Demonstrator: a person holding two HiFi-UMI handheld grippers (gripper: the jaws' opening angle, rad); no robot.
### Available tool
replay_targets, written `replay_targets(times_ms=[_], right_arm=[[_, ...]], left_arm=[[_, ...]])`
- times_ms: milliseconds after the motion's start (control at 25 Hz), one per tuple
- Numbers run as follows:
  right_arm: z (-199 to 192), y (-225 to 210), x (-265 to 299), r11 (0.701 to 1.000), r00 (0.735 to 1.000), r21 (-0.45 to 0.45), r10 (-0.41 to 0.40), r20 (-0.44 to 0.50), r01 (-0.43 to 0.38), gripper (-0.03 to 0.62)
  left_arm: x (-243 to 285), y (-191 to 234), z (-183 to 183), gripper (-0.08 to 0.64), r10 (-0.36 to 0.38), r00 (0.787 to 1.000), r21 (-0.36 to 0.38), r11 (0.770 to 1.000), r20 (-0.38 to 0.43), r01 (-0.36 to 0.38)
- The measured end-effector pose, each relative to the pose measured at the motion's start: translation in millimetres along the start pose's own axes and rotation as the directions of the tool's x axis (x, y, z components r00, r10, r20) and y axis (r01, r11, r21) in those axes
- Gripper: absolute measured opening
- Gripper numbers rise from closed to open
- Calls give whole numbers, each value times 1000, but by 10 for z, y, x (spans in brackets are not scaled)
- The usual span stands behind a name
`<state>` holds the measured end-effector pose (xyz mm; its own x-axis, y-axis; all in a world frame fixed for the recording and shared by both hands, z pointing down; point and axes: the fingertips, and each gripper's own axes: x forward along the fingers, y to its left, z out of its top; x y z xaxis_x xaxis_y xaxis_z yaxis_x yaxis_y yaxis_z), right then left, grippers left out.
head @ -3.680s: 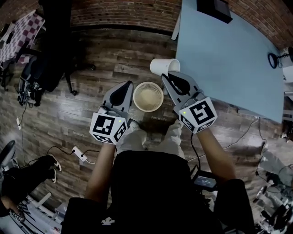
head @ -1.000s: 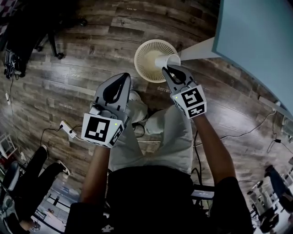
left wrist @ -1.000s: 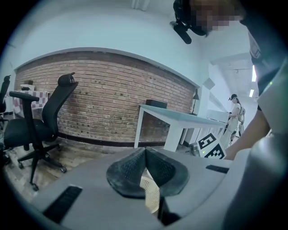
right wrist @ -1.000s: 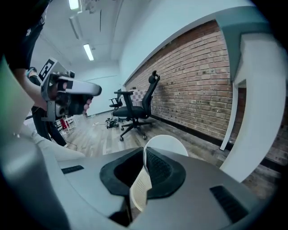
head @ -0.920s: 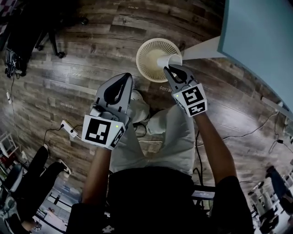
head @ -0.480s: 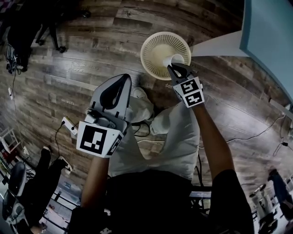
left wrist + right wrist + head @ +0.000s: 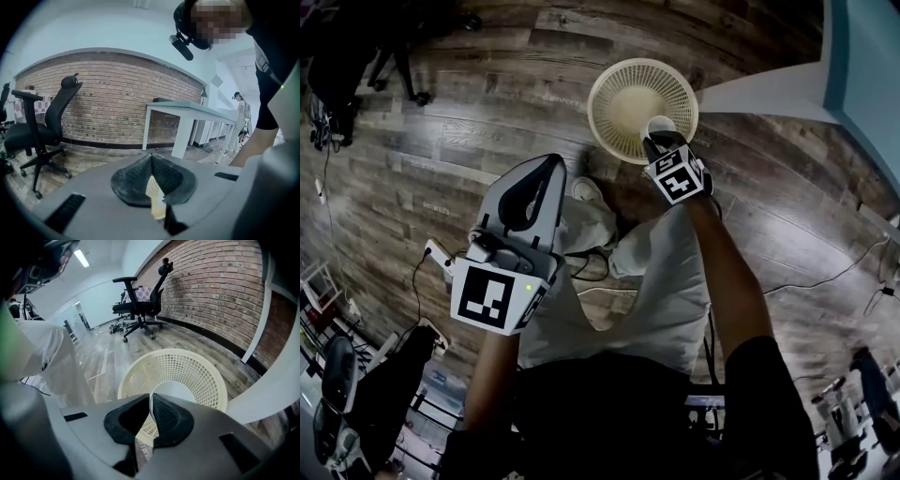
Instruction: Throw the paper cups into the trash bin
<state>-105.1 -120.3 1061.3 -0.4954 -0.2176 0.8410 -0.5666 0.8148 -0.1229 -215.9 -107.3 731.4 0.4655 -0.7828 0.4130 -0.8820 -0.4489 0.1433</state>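
Observation:
A cream mesh trash bin (image 7: 609,82) stands on the wooden floor ahead of my feet. My right gripper (image 7: 662,141) hangs low over its near rim, pointing steeply down, shut on the rim of a white paper cup (image 7: 660,125). The right gripper view shows the cup (image 7: 177,391) hanging over the bin's (image 7: 178,353) open mouth, its wall pinched at my right gripper (image 7: 151,400). My left gripper (image 7: 553,165) is higher and to the left, beside my leg, shut with nothing in it. In its own view the left gripper (image 7: 151,158) has its tips touching.
A white table leg (image 7: 759,94) and blue tabletop (image 7: 874,56) lie right of the bin. A black office chair (image 7: 44,126) stands by the brick wall (image 7: 117,103). A power strip (image 7: 441,259) and cables lie on the floor at left.
My right gripper has sunk with the cup from beside the table edge down to the bin's mouth and tipped more steeply. The left gripper has dropped a little.

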Motion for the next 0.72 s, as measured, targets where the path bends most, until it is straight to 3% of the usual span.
replay_targets(times_ms=[320, 600, 720], right_arm=[[-189, -36, 186, 999, 995, 14, -34, -91, 35, 23], [-131, -2, 75, 998, 997, 58, -37, -69, 41, 91], [-59, 16, -58, 997, 998, 61, -34, -59, 38, 90]], left_arm=[[52, 23, 2, 0, -19, 1000, 6, 1000, -9, 19], [43, 18, 66, 0, -30, 1000, 6, 1000, -10, 30], [13, 10, 106, 0, -38, 999, 6, 999, -14, 38]])
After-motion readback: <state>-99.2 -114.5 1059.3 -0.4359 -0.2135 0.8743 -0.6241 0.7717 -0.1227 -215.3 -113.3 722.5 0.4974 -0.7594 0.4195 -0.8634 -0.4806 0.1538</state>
